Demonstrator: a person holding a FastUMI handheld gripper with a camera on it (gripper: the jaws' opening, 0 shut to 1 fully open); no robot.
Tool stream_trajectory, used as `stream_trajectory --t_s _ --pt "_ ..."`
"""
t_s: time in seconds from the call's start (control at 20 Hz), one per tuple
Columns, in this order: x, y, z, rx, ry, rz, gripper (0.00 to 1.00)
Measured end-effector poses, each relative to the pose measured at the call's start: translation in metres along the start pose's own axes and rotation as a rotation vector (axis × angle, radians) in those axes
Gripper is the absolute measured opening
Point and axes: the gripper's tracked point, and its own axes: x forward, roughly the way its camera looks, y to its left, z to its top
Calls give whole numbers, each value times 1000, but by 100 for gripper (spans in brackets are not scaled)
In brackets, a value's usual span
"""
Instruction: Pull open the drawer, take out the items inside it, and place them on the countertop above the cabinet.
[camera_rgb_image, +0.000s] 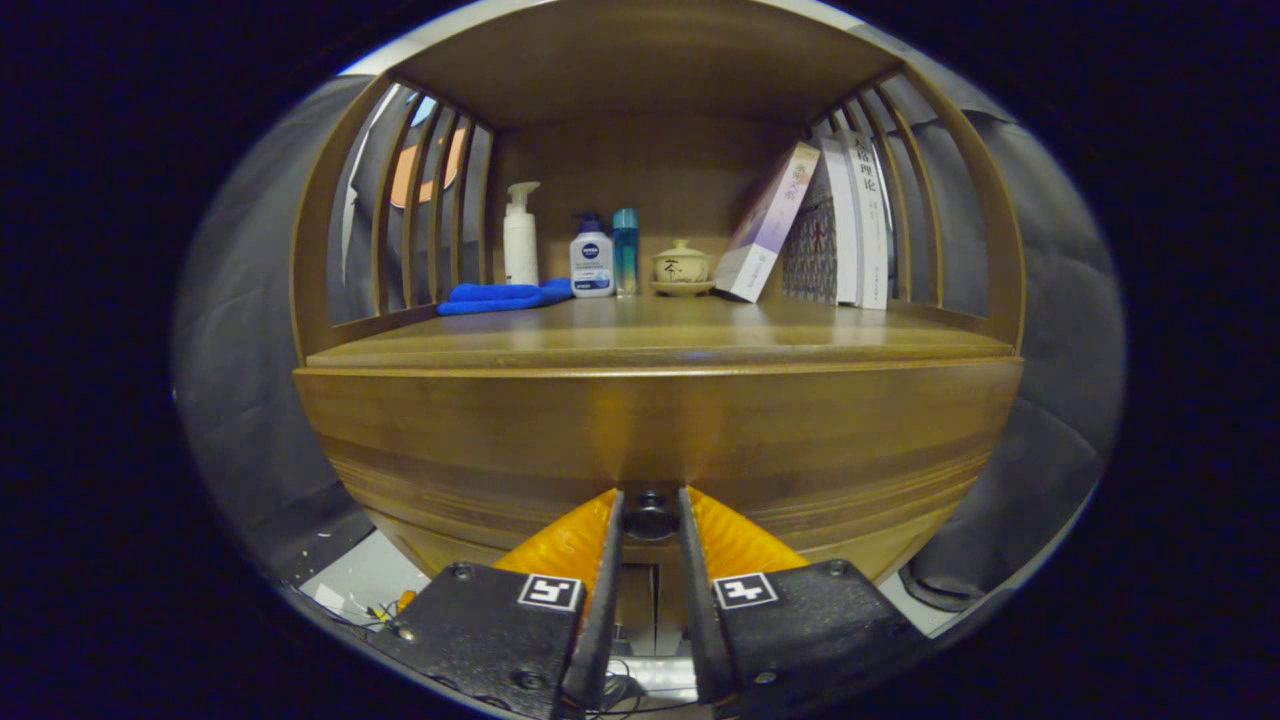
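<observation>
1. Gripper (651, 515) fingers clamp the dark knob (651, 520) on the drawer (655, 440) front, drawer closed.
2. Worktop (700, 335) above carries blue cloth (500, 297), bottles, lidded cup (682, 265), leaning books (835, 225).

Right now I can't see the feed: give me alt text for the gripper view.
The tool has its fingers on either side of the dark drawer knob on the wooden cabinet front. On the countertop above stand a folded blue cloth, three bottles, a lidded cup and leaning books.
</observation>
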Motion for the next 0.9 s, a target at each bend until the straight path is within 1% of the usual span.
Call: stream_trajectory --t_s 0.1,0.2,0.4,0.6,0.8,0.9 --pt "-1 0 -1 38 1 0 30" --pt "-1 2 0 59 7 8 27" --pt "-1 0 -3 48 27 16 23" --pt "-17 -2 -8 31 36 4 23" --pt "-36 -4 -14 43 57 30 23" --pt "-47 -6 -18 30 60 29 23"
